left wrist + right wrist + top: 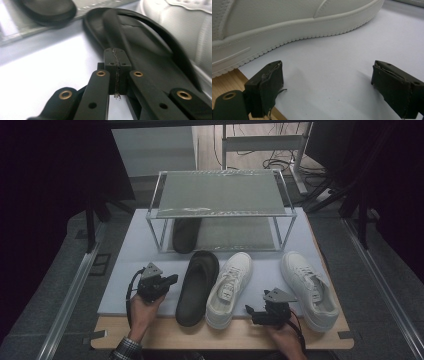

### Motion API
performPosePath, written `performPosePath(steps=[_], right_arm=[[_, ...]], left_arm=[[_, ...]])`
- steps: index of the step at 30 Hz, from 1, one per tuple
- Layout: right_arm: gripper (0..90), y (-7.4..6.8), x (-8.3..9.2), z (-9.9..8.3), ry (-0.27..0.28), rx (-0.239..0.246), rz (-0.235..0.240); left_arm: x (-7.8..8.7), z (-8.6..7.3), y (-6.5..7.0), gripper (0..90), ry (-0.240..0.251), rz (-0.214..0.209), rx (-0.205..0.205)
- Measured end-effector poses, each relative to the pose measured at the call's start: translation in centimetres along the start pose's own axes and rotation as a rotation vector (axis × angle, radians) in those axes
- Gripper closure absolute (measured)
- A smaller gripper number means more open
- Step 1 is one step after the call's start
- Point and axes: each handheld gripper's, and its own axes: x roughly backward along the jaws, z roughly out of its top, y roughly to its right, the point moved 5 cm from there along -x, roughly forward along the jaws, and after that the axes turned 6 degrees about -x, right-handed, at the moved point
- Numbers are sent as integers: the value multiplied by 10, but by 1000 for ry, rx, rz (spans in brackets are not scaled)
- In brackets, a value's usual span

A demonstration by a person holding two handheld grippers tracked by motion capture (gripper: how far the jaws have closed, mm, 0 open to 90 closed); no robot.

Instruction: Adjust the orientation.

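High view dim, surroundings near black; glare streaks on the rack's top shelf [220, 192]. Left gripper view: pale mat [45, 72] blown out, black sandal [150, 42] and background soft. Right gripper view evenly lit, white sneaker [274, 20] slightly soft.

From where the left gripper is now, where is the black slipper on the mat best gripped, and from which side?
Probably the strap of the black slipper, which arches above the footbed and leaves room for a pad beneath. Come from the slipper's open left side, where the left gripper already sits; the white sneaker crowds the other edge. The jaws are shut, so they must open first.
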Motion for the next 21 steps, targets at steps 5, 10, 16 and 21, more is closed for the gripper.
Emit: performPosePath(steps=[5, 10, 16, 21], right_arm=[[106, 0, 0, 0, -2, 1, -1], [106, 0, 0, 0, -2, 1, -1], [106, 0, 0, 0, -1, 1, -1], [106, 0, 0, 0, 0, 0, 0]], left_arm=[[7, -3, 16, 893, 12, -27, -10], [5, -4, 32, 893, 12, -61, -27], [-6, -8, 42, 892, -11, -69, -47], [-12, -11, 41, 891, -35, -36, -66]])
